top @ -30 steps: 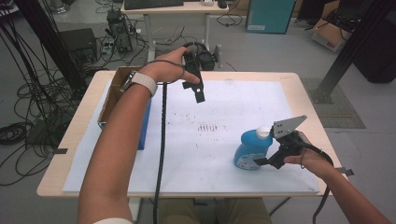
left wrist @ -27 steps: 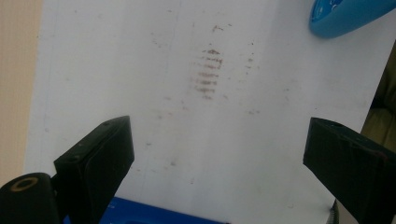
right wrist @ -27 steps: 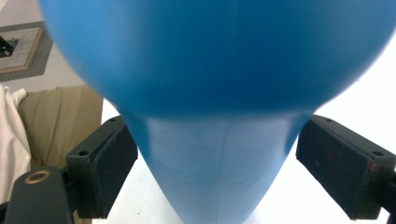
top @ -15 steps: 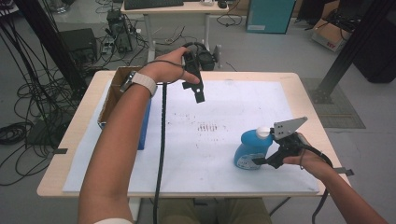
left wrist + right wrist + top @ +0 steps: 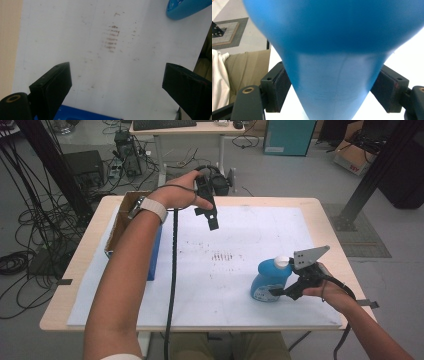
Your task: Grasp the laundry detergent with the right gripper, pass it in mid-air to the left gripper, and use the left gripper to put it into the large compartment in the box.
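While right tongs (image 5: 331, 92) pinch bottle (image 5: 270, 279), sheet (image 5: 240, 240) bare

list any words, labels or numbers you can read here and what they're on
No text can be read.
Blue bottle: its front label carries print, too small and blurred to read in the high view; the left gripper view shows its edge, only white marks.
Cardboard box on the floor: a red mark, unreadable.
White sheet: brown smudges, no writing.

White wristband (image 5: 154, 209), black grippers, trailing cables
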### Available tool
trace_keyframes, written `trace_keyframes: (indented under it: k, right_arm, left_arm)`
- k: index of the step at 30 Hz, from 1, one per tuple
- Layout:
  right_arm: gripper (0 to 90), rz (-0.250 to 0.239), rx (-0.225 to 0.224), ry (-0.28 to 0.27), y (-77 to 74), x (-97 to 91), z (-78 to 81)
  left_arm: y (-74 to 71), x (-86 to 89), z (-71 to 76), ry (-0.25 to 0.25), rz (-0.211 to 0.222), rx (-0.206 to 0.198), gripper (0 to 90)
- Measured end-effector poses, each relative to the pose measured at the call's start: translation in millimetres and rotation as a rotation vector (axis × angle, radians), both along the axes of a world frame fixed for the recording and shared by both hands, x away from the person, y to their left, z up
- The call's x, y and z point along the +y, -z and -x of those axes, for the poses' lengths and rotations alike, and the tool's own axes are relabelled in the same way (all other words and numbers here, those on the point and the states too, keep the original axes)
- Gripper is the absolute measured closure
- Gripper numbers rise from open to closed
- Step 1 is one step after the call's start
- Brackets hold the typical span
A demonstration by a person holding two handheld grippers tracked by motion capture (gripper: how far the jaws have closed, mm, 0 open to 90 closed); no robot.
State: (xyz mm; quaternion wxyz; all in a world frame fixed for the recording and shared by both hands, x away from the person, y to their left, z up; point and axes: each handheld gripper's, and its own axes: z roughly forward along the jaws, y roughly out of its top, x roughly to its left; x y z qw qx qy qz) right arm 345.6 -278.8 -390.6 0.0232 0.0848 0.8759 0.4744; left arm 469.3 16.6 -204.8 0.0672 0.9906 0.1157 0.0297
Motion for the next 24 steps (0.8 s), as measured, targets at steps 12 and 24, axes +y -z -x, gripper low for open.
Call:
trace_keyframes:
  k: [12, 24]
  right_arm:
    - [25.1, -0.006, -0.011, 0.006, 4.0, 0.2, 1.1]
    - [27.5, -0.031, -0.015, 0.01, 6.5, 0.9, 2.1]
  left_arm:
    - [0.9, -0.1, 0.2, 0.0, 0.009, 0.0, 9.2]
    - [2.1, -0.2, -0.5, 0.003, 0.001, 0.007, 9.2]
